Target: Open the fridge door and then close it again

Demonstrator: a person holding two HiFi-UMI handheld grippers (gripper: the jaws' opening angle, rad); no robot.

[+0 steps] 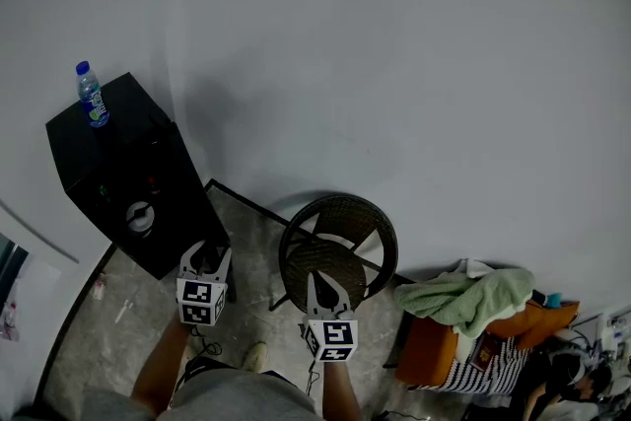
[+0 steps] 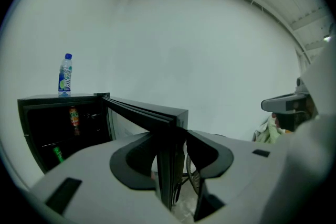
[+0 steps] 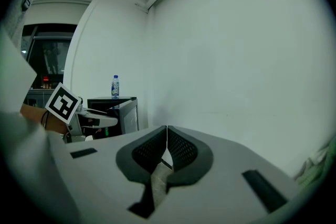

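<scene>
At the far left, a water bottle stands upright on top of the black fridge, which is against the white wall. Inside the fridge, the left gripper view shows a drink on a shelf. The fridge door is swung open, and the left gripper has its jaws set wide around the free edge of the door, pinching it. To the right of it is a round wicker chair. The right gripper hangs in front of this chair with its jaws pressed together on nothing. At the far right lies a green cloth.
</scene>
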